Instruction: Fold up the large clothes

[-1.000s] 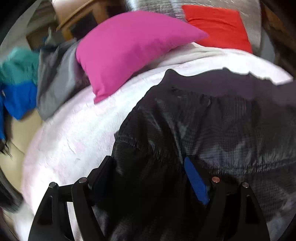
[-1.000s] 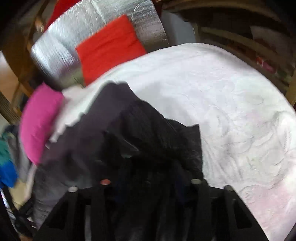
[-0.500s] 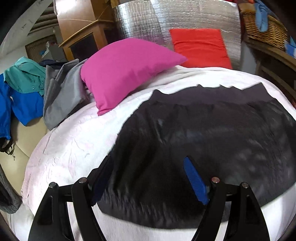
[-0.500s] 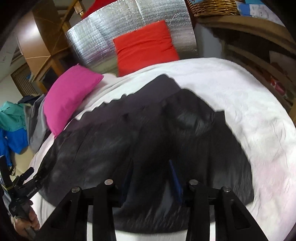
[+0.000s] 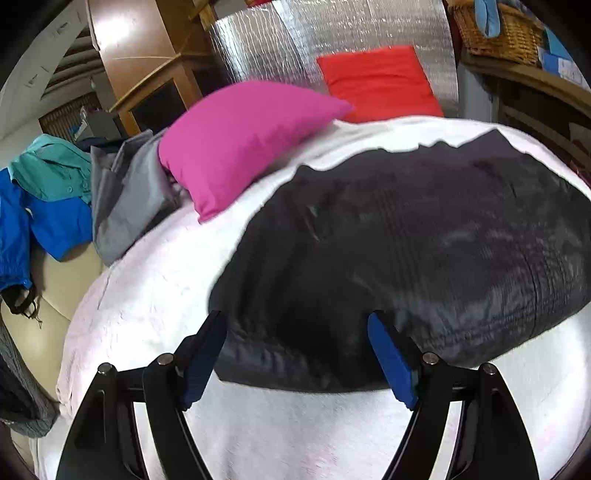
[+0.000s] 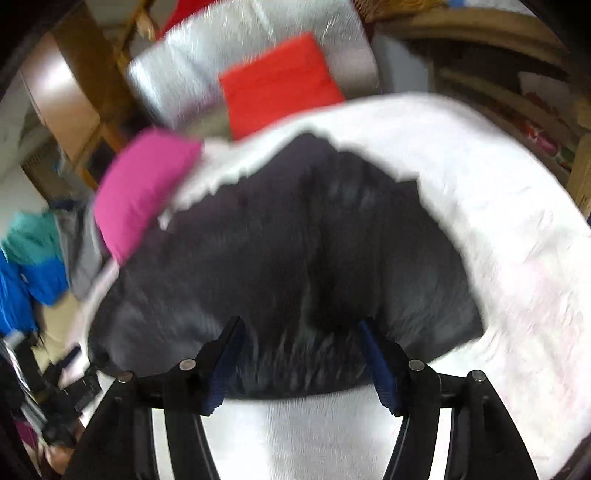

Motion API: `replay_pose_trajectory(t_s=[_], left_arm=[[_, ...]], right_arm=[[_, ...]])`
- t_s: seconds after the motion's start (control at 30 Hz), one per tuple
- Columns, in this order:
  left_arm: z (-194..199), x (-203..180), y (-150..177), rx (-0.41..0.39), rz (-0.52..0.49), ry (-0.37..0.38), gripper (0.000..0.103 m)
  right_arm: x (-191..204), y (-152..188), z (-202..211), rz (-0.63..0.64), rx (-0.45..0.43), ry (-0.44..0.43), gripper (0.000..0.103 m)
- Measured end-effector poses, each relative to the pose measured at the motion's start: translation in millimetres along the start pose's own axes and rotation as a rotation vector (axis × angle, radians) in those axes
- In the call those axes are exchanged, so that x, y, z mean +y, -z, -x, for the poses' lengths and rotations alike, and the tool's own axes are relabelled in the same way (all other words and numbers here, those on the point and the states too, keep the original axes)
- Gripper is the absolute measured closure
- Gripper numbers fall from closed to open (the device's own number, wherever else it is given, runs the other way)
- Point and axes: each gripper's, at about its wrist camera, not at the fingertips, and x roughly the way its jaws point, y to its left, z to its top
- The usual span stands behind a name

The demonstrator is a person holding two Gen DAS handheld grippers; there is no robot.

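A large black quilted garment [image 5: 406, 240] lies spread flat on the white bed cover [image 5: 155, 295]. It also shows in the right wrist view [image 6: 295, 258], which is blurred by motion. My left gripper [image 5: 297, 343] is open and empty, just above the garment's near edge. My right gripper [image 6: 299, 347] is open and empty too, over the same near edge. Neither holds the cloth.
A pink pillow [image 5: 243, 136] and a red pillow [image 5: 380, 81] lie at the head of the bed, before a silver foil panel [image 5: 332, 33]. Grey, teal and blue clothes [image 5: 74, 199] are piled at the left. A wicker basket [image 5: 495, 29] stands on shelves at the right.
Both grippers have let go of the black garment, opened wide and drawn back toward the near edge. The garment went from bunched and lifted to lying flat on the bed.
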Motion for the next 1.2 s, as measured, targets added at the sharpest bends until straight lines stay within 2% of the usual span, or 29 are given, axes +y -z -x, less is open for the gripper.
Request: replay_pose_trajectory(t_s=[0.07, 0.13, 0.3, 0.37, 0.43, 0.5, 0.63, 0.7, 0.73, 0.77, 0.83, 0.9, 0.93, 1.0, 1.03, 1.13, 1.2], left_arm=[[-2.4, 17.6, -8.2, -0.012, 0.04, 0.025, 0.024], [-10.1, 36.0, -15.6, -0.008, 0.082, 0.045, 0.024], [-52.4, 76.7, -28.0, 0.083, 0.177, 0.103, 0.023], [-66.8, 81.8, -30.1, 0.117, 0.186, 0.093, 0.023], [-81.1, 83.3, -30.2, 0.158, 0.198, 0.109, 0.023], [-98.3, 81.3, -28.2, 0.222, 0.221, 0.154, 0.023], [-111.7, 80.3, -26.5, 0.269, 0.297, 0.264, 0.021], [-116.7, 80.3, -25.2, 0.282, 0.337, 0.321, 0.021], [-115.5, 76.7, -23.2, 0.277, 0.341, 0.337, 0.021], [-115.6, 73.9, -23.1, 0.269, 0.332, 0.351, 0.021], [-116.9, 70.7, -27.2, 0.247, 0.308, 0.342, 0.021], [-118.5, 65.0, -27.1, 0.243, 0.287, 0.313, 0.021], [-119.6, 62.3, -28.3, 0.245, 0.281, 0.3, 0.019], [-115.9, 57.8, -28.9, 0.237, 0.272, 0.264, 0.019], [-112.3, 57.7, -29.5, 0.233, 0.266, 0.241, 0.019], [-89.3, 51.7, -30.6, 0.204, 0.223, 0.145, 0.02], [-61.8, 46.3, -30.0, 0.143, 0.178, 0.076, 0.02]], right_arm=[[-21.2, -11.5, -1.1, -0.077, -0.014, -0.01, 0.032], [-48.4, -24.8, -10.9, -0.18, 0.009, -0.025, 0.032], [-93.0, -45.6, -41.0, -0.28, 0.088, -0.046, 0.03], [-101.9, -48.6, -53.4, -0.288, 0.111, -0.013, 0.03], [-104.0, -45.2, -69.1, -0.294, 0.154, -0.028, 0.03], [-103.0, -45.9, -84.7, -0.287, 0.19, -0.057, 0.03], [-97.7, -46.3, -113.3, -0.279, 0.213, -0.121, 0.027], [-91.9, -42.4, -116.9, -0.288, 0.22, -0.176, 0.033], [-87.4, -42.2, -114.7, -0.271, 0.207, -0.171, 0.041], [-86.7, -42.7, -111.9, -0.257, 0.186, -0.17, 0.059], [-78.9, -46.0, -93.4, -0.227, 0.119, -0.186, 0.069], [-72.1, -41.7, -78.5, -0.175, 0.075, -0.15, 0.069], [-70.9, -38.4, -82.4, -0.164, 0.092, -0.115, 0.069], [-76.7, -29.2, -101.0, -0.188, 0.16, -0.06, 0.06], [-78.4, -27.6, -102.4, -0.201, 0.156, -0.041, 0.052], [-67.1, -29.7, -82.9, -0.162, 0.105, 0.04, 0.045], [-57.6, -22.5, -55.1, -0.125, 0.03, 0.128, 0.045]])
